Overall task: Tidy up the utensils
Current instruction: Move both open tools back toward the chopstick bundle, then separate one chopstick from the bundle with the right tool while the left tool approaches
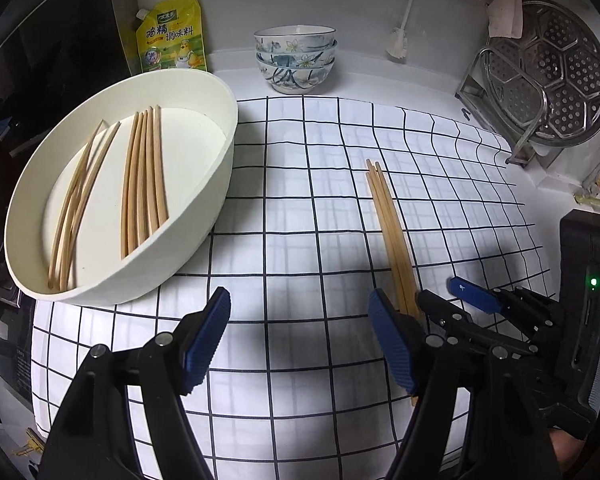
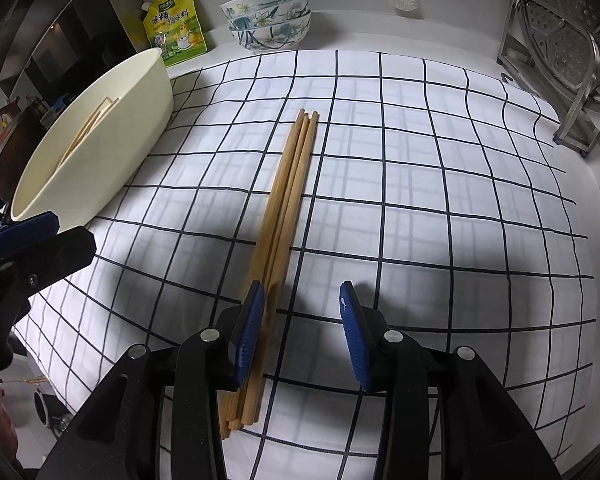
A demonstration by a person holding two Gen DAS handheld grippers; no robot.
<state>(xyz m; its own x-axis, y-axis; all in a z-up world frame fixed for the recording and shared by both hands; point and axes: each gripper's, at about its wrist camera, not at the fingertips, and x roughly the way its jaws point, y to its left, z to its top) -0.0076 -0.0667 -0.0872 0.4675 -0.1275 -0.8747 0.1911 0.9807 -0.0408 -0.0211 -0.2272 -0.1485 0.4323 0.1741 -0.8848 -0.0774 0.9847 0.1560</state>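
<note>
Right claw (image 2: 300,304): hangs low over the work with jaws apart, clamped on nothing. Left claw (image 1: 300,340): likewise parted wide, empty, hovering just beside its partner above bare cloth.

Largest downward:

- Desk (image 1: 380,84): white, carries everything.
- Checked cloth (image 1: 300,200): covers most of it, lies flat enough to pick from.
- White tub (image 1: 204,216): sits at the cloth's left edge, already holds sorted chopsticks (image 1: 144,172) in two groups, all laid lengthwise.
- Loose chopsticks (image 2: 288,200): lie on the cloth as one tight bundle, well apart from the tub, pointing away from the wrist.

Relative to the right claw: near end of the bundle runs in between the jaws, hard against the left pad and partly under it; cannot tell whether touching. Right pad stands clear, with bare cloth between it and the wood.

Probably the pickup of this bundle. To do it well:

- Shift slightly left so the bundle sits midway between the pads, not off to one side.
- Sink until the tips brush the cloth, then close slowly so no stick rolls out or crosses.
- Grip a little further from the butt end to stop the long tips drooping.
- Keep the left claw clear, or ready to steady the far end.
</note>
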